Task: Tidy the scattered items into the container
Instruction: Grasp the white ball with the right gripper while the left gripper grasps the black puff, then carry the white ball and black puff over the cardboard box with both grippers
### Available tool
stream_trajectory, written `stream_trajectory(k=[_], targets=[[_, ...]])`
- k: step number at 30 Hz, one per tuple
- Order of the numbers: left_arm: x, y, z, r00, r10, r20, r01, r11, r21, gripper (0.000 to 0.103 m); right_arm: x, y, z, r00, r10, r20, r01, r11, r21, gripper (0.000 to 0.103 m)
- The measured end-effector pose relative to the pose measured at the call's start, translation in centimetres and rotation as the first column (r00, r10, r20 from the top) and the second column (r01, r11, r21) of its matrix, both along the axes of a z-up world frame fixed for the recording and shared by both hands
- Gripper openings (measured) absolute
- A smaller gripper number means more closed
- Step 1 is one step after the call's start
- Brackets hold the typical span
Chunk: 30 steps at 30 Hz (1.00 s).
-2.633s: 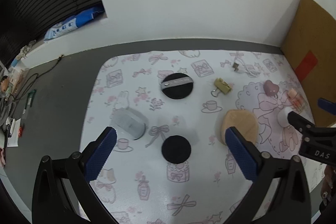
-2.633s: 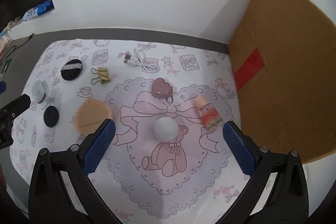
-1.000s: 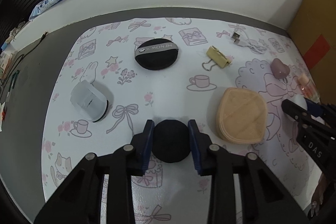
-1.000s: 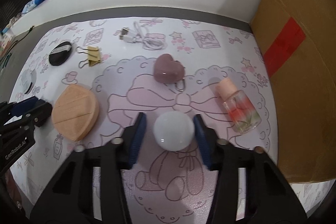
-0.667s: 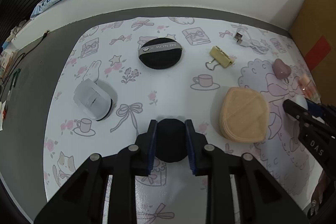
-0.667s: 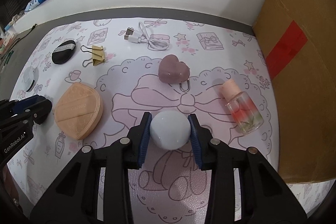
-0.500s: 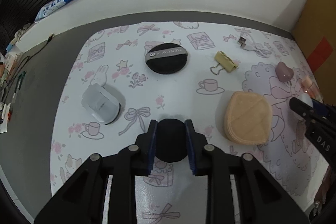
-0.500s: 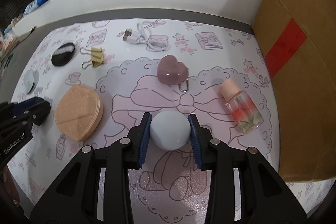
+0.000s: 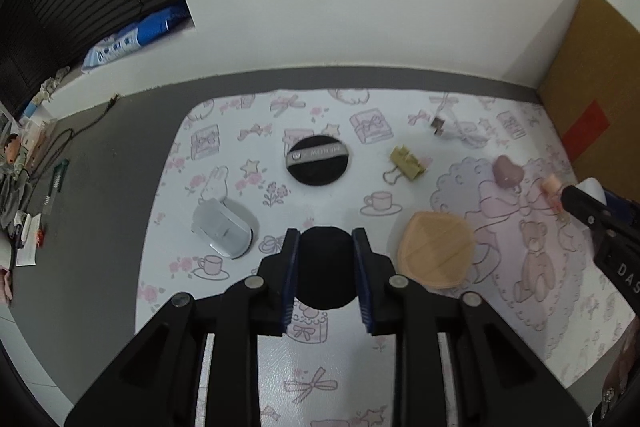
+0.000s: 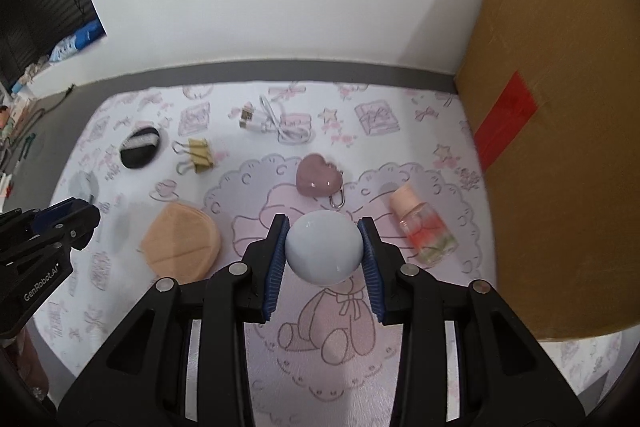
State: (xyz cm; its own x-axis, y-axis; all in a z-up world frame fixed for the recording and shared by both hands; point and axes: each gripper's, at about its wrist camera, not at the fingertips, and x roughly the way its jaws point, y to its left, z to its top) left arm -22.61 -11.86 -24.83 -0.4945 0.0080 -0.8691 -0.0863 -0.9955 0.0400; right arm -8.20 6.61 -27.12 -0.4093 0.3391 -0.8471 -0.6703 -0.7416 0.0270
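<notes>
1. Because two items were to be carried at once, a flat round black cosmetic puff (image 9: pixel 326 273) was clamped across its width between the blue pads of the left gripper (image 9: pixel 326 277), and a glossy white ball-shaped object (image 10: pixel 323 247) was pinched at its widest part by the right gripper (image 10: pixel 323 251); both appeared to be clear of the patterned pink-and-white mat (image 9: pixel 320 379) covering the bench.
2. Both grippers were angled downward, which was judged to keep the round items seated between the pads.
3. A large brown cardboard box with red tape (image 10: pixel 560 131) stood at the right edge of the bench and was taken to be the container; its opening was not visible.
4. Left on the mat were a black puff with a grey band (image 9: pixel 319 160), a peach leaf-shaped sponge (image 10: pixel 180 245), a gold binder clip (image 10: pixel 197 155), a white coiled USB cable (image 10: pixel 276 123), a mauve heart-shaped keyring (image 10: pixel 319 174), a small glass bottle with a peach cap (image 10: pixel 422 225) and a grey rounded case (image 9: pixel 222 233).
5. The undersides of both held items were hidden by the gripper frames, so clearance from the mat could not be confirmed.
6. The grey case was blurred and partly hidden in the right wrist view, and what it was could not be told.
</notes>
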Motion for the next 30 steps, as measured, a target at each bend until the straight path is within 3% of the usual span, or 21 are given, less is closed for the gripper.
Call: stream_trajectory(k=[17, 30], targets=[[3.9, 0.6, 13.1, 0.988, -0.013, -0.153, 0.02, 0.999, 0.044, 0.026, 3.4, -2.6, 13.4, 0.995, -0.005, -0.099, 0.012, 0.997, 0.076, 0.036], [6.6, -0.4, 18.5, 0.973, -0.005, -0.231, 0.018, 0.998, 0.054, 0.026, 5.9, -5.4, 20.7, 0.987, 0.011, -0.162, 0.011, 0.991, 0.131, 0.036]])
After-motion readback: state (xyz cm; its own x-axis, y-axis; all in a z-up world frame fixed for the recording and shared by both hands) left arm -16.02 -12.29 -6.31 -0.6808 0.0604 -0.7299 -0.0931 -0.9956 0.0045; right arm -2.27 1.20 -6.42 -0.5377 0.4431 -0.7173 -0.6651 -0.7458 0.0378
